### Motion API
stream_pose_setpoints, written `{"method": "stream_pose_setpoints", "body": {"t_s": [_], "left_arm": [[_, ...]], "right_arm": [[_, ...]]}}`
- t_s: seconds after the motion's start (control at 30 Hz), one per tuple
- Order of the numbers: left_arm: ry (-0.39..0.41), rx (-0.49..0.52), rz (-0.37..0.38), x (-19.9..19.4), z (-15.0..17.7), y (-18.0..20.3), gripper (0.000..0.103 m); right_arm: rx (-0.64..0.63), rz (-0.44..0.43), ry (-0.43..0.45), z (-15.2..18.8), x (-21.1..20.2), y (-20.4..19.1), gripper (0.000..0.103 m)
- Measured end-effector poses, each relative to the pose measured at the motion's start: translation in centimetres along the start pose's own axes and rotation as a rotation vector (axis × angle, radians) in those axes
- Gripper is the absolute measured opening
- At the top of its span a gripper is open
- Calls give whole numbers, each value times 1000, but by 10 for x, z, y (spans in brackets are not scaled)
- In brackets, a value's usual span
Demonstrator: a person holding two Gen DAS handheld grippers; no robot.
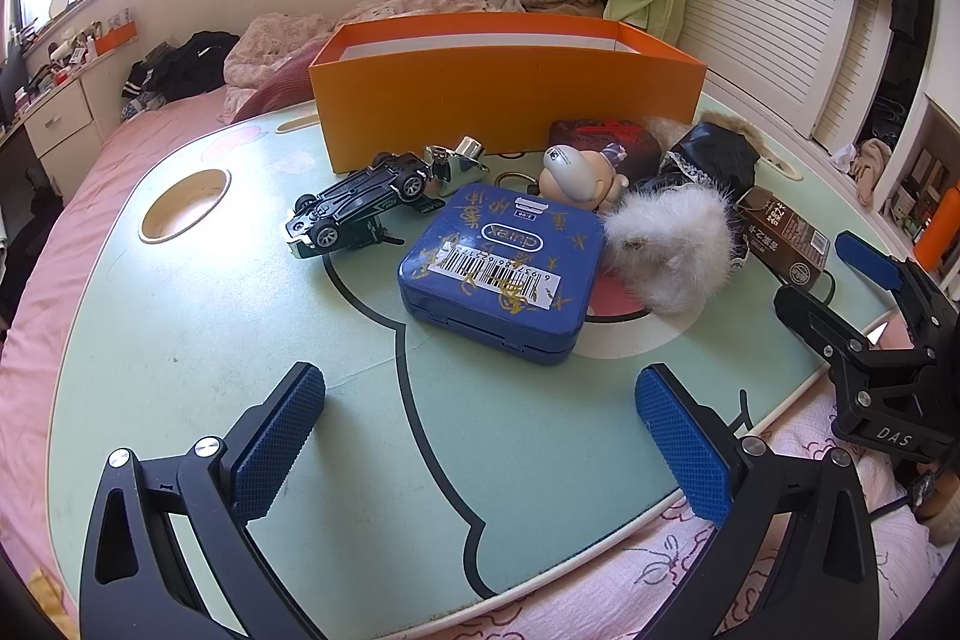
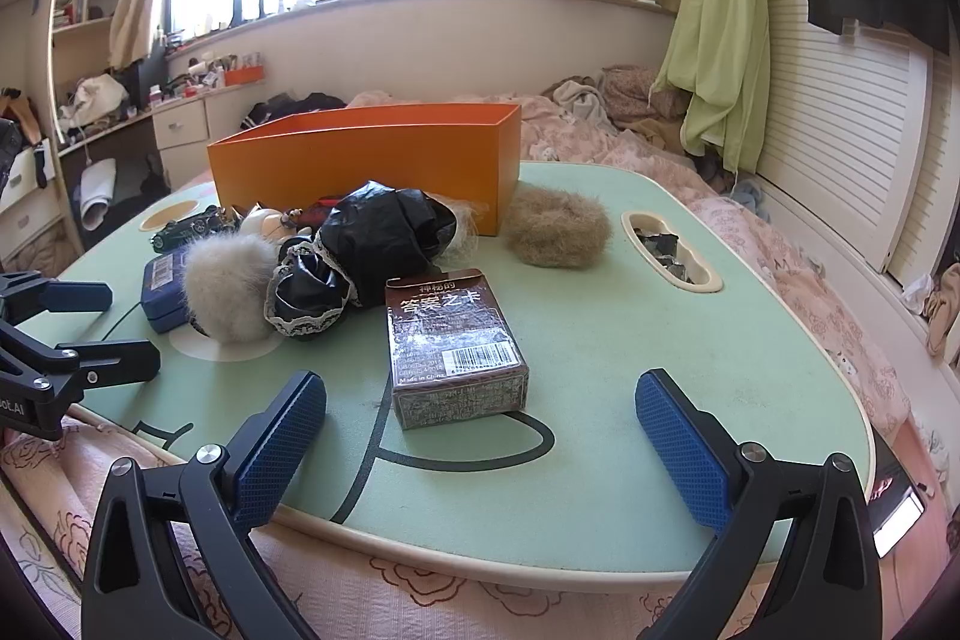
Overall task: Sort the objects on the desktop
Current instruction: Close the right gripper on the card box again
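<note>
the right hand-held gripper (image 2: 480,451) is spread as wide as it goes and holds nothing; the brown card box (image 2: 453,347) lies flat on the green table (image 2: 630,316) just ahead of its fingers, near the front edge, not yet between the pads. the left hand-held gripper (image 1: 480,439) is also wide open and empty, facing the blue tin (image 1: 503,274), which sits mid-table.

the brown card box looks like stiff cardboard in a shiny wrap, light, and likely a bit slick; taking it across its two long sides, near the middle, should keep it from twisting. the blue tin is rigid metal with rounded corners and a smooth lid, so a grip across its flat side walls seems safer than on the corners.

beside the tin, the white fur puff (image 1: 672,250) and the black lace-trimmed cloth (image 2: 366,244) are soft and will squash; a deep pinch into the bulk would do. the toy car (image 1: 360,208) lies upside down, small and hard, best pinched across its body. a tan fur puff (image 2: 558,223) rests touching the corner of the orange box (image 2: 366,160), which stands open at the back of the table and looks like the place for sorted things.
</note>
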State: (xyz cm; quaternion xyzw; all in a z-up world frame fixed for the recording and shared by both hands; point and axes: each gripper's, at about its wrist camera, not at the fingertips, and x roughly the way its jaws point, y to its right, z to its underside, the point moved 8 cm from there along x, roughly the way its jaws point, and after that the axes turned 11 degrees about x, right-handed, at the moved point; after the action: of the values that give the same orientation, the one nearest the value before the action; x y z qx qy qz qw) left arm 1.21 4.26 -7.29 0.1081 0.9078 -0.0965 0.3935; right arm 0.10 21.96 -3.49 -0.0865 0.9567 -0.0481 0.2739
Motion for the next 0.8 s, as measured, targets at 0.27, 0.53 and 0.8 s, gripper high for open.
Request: {"method": "stream_pose_setpoints", "body": {"t_s": [0.27,0.53,0.8], "left_arm": [[0,0,0,0,0,0,103],[0,1,0,0,0,1,103],[0,1,0,0,0,1,103]], "right_arm": [[1,0,0,0,0,-1,103],[1,0,1,0,0,-1,103],[-7,-12,-1,-2,0,-5,103]]}}
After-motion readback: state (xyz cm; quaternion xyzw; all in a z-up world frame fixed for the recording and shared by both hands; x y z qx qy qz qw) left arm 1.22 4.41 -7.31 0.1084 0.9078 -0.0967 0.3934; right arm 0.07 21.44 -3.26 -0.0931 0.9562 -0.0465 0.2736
